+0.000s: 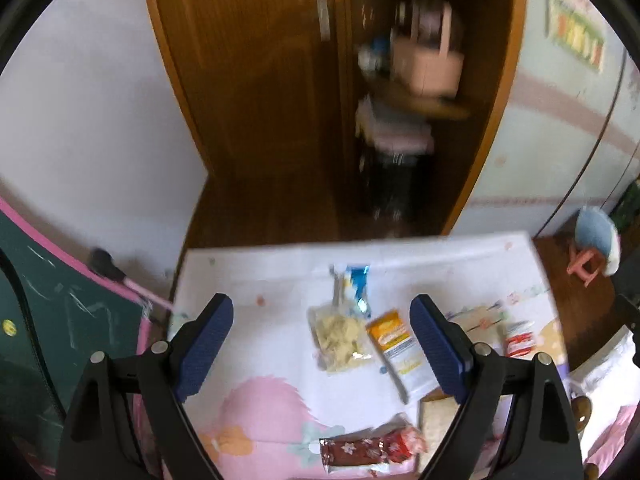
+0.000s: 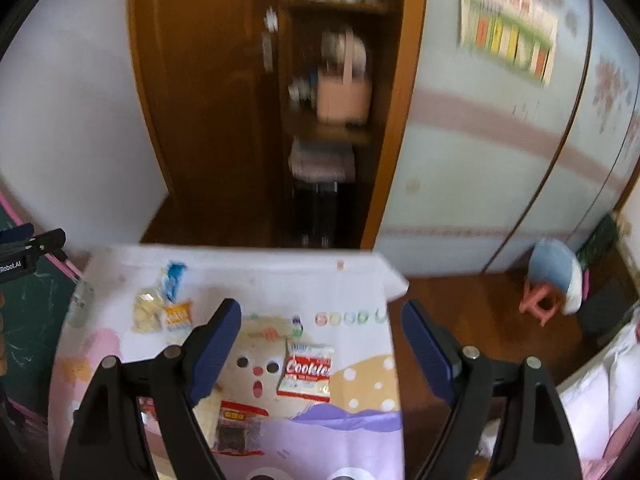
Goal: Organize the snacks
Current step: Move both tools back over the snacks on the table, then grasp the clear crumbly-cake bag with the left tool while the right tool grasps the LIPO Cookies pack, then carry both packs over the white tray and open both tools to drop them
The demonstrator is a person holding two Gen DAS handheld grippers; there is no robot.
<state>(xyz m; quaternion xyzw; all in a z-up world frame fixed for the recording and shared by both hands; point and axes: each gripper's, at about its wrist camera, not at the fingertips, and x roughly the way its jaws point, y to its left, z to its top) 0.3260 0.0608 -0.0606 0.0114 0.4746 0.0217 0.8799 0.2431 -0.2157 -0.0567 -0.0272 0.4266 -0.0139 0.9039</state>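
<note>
counter [image 2: 360,280] with cartoon-print cloth [image 2: 352,424], Cookies packet [image 2: 306,372], orange-white packet [image 1: 400,350], clear noodle bag [image 1: 340,336], blue wrapper [image 1: 358,284], dark red packet [image 1: 368,446]

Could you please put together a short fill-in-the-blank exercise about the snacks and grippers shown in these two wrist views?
1. The red and white packet on the cartoon cloth bears the word ____.
2. The left gripper and the right gripper both have their jaws ____, with nothing held.
3. The pads on the gripper fingers are coloured ____.
4. Behind the table stands a wooden cabinet whose colour is ____.

Missing words: Cookies; open; blue; brown
</note>
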